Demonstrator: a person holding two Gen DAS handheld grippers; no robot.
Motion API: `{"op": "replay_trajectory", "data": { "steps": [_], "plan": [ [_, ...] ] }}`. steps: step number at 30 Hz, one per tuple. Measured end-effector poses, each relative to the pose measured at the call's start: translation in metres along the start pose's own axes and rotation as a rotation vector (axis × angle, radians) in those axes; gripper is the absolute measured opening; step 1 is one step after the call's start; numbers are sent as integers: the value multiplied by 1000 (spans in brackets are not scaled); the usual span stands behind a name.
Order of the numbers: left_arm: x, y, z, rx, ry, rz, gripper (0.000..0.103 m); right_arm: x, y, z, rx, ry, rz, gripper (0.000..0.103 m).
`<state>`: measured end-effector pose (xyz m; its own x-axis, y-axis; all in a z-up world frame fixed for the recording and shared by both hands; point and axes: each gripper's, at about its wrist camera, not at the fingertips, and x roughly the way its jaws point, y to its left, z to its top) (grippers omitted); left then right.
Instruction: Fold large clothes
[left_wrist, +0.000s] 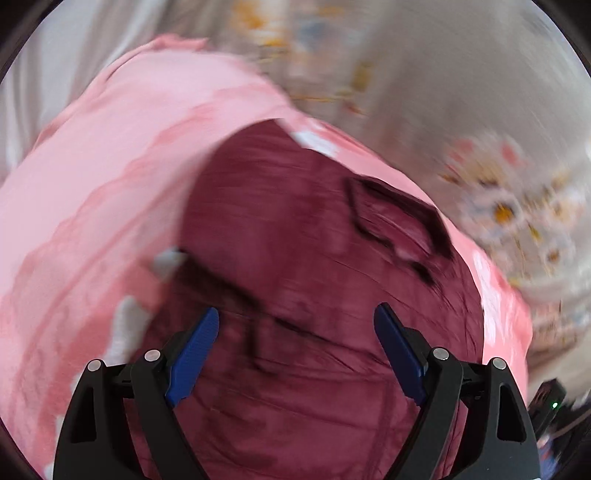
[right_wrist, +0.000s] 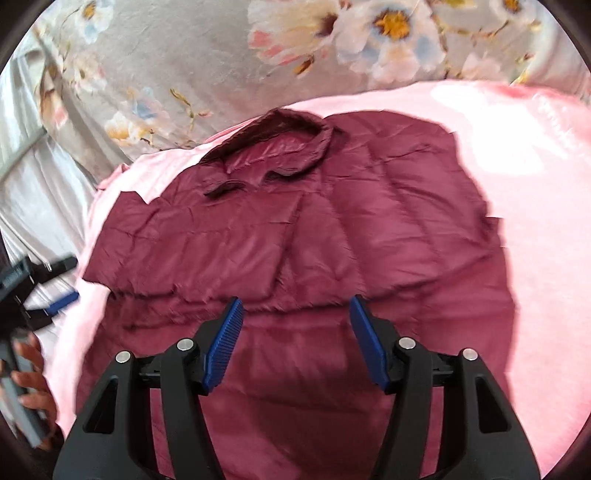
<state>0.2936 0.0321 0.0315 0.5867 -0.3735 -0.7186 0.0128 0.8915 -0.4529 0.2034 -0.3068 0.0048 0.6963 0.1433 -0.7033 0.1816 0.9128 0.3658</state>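
Note:
A dark red padded jacket lies spread on a pink sheet, its collar at the far end. In the right wrist view my right gripper is open and empty above the jacket's lower part. The left gripper shows at the left edge there, held in a hand beside the jacket's left edge. In the blurred left wrist view the left gripper is open and empty over the jacket, with the pink sheet around it.
A grey bedspread with flower print lies beyond the pink sheet. White cloth lies at the left. A dark device with a green light sits at the right edge of the left wrist view.

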Motion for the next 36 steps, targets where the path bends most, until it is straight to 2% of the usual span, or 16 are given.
{"op": "replay_trajectory", "data": {
  "steps": [7,8,10,11,13,15,16,17,23,27,28,29,30,32,34,36],
  "plan": [
    [11,49,11,-121,5,-19,84,59,21,17,29,124,41,57],
    [13,52,11,-130,8,-28,84,65,23,18,25,136,40,52],
    [15,54,11,-141,16,-37,84,66,22,22,31,125,23,9],
    [16,55,11,-146,20,-46,84,59,18,26,52,97,37,5],
    [16,57,13,-160,24,-72,84,28,5,36,87,-14,39,3],
    [17,59,16,-174,24,-93,84,0,-4,43,77,-116,-24,3],
    [18,59,17,-179,27,-100,84,-18,-10,45,64,-177,-87,3],
    [21,59,18,-188,35,-110,84,-27,-16,47,53,-201,-130,3],
    [59,56,25,-244,96,-127,83,-22,-34,45,19,-137,-189,3],
    [80,55,37,-245,74,-68,80,-21,-39,40,3,-127,-195,3],
    [86,55,42,-235,69,-42,74,-19,-41,39,0,-123,-194,3],
    [90,55,44,-223,66,-22,60,-18,-43,37,-3,-119,-195,3],
    [94,55,47,-208,64,1,55,-17,-44,36,-6,-115,-195,3],
    [103,54,52,-166,74,39,25,-16,-45,37,-16,-111,-196,3],
    [107,55,55,-139,79,65,7,-19,-46,39,-19,-123,-193,3],
    [104,56,59,-136,67,62,2,-27,-45,41,-19,-160,-206,1]
  ]
}}
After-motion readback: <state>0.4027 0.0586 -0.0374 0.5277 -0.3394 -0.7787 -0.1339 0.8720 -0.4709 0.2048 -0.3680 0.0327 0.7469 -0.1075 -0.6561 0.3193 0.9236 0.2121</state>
